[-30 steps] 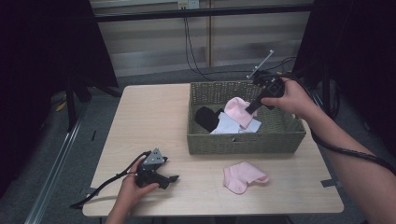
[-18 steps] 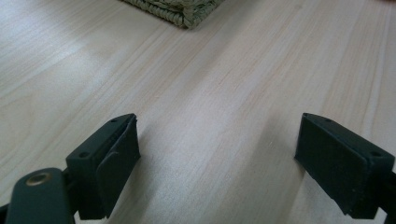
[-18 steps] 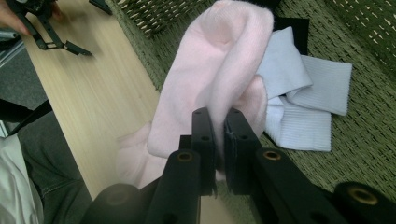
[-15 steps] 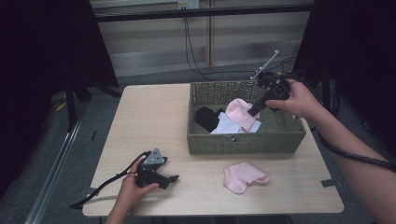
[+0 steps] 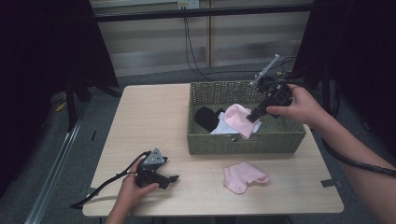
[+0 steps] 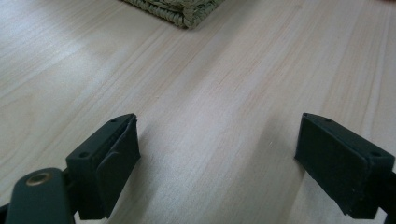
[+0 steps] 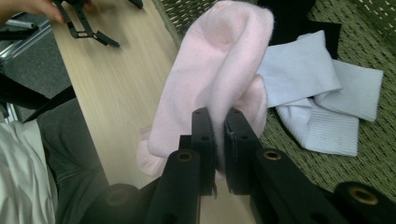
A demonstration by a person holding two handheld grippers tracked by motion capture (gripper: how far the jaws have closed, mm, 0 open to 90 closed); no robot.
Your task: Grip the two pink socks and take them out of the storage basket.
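My right gripper is shut on a pink sock and holds it hanging over the woven basket. Inside the basket lie a white sock and a black sock. A second pink sock lies on the table in front of the basket. My left gripper rests on the wooden table at the front left, its jaws wide apart with nothing between them.
The basket's corner lies ahead of the left gripper. Cables hang behind the table. A dark curtain stands at the left and right. Bare tabletop stretches left of the basket.
The right gripper has lifted the pink sock higher and slightly toward the basket's front. The left gripper has stayed still on the table.
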